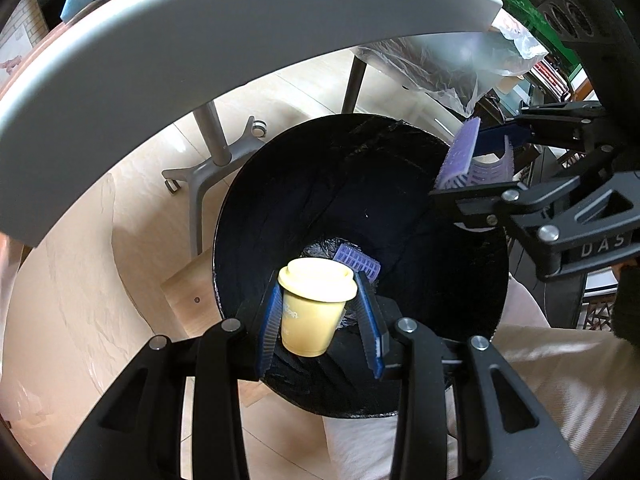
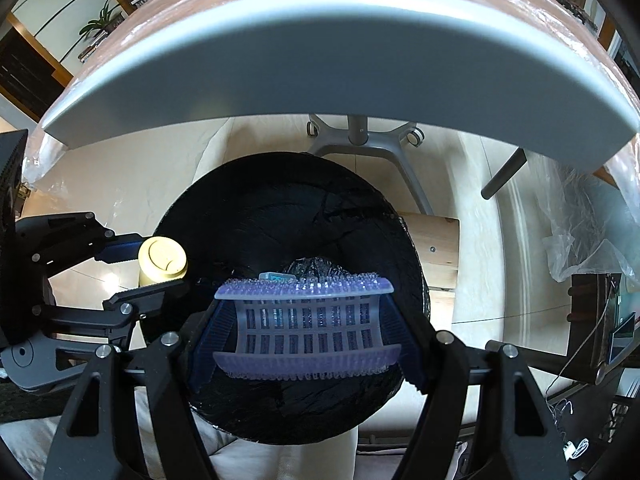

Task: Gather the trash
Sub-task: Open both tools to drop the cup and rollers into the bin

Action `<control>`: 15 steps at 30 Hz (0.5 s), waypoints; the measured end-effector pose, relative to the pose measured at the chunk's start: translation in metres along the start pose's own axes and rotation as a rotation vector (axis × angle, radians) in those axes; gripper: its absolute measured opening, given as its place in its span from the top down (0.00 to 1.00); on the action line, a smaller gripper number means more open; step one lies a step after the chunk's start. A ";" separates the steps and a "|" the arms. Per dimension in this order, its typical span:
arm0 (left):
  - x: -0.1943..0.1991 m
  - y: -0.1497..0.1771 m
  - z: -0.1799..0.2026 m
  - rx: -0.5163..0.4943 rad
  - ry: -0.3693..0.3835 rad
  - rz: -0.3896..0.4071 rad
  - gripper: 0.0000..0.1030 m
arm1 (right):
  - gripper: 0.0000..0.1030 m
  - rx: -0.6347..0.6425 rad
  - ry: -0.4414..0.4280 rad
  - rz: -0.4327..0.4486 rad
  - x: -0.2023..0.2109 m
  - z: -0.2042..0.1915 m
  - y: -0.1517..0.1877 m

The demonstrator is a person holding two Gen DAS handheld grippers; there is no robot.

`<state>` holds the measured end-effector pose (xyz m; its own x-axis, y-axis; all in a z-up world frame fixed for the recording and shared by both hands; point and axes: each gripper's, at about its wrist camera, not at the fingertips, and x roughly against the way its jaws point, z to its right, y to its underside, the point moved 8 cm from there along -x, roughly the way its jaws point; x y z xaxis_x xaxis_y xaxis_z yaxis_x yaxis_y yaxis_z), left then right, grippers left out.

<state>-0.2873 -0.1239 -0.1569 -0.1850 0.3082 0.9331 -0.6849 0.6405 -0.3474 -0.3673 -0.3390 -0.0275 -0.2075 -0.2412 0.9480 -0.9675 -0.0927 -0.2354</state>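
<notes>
While the yellow cup [image 1: 310, 310] is hanging over the black bin [image 1: 460, 280], the left gripper [image 1: 320, 312] is clamping it. Beside it, the right gripper [image 2: 308, 320] is gripping a purple hair roller [image 2: 306, 322] above the same bin, under the grey table [image 2: 320, 80].

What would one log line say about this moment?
left gripper: shut on cup | right gripper: shut on purple roller | both over black bin | roller already inside
</notes>
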 end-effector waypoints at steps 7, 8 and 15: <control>-0.001 -0.003 -0.002 -0.009 0.015 0.014 0.63 | 0.30 -0.015 0.010 0.000 -0.001 0.002 -0.002; 0.000 -0.004 -0.002 -0.007 0.018 0.019 0.55 | 0.26 -0.018 0.009 0.002 0.000 0.003 -0.003; 0.011 -0.008 -0.007 0.036 0.038 0.060 0.29 | 0.16 -0.043 0.000 0.018 0.013 0.010 0.000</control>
<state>-0.2790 -0.1211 -0.1440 -0.2003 0.3722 0.9063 -0.6987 0.5942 -0.3985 -0.3687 -0.3514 -0.0172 -0.2248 -0.2422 0.9438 -0.9690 -0.0467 -0.2428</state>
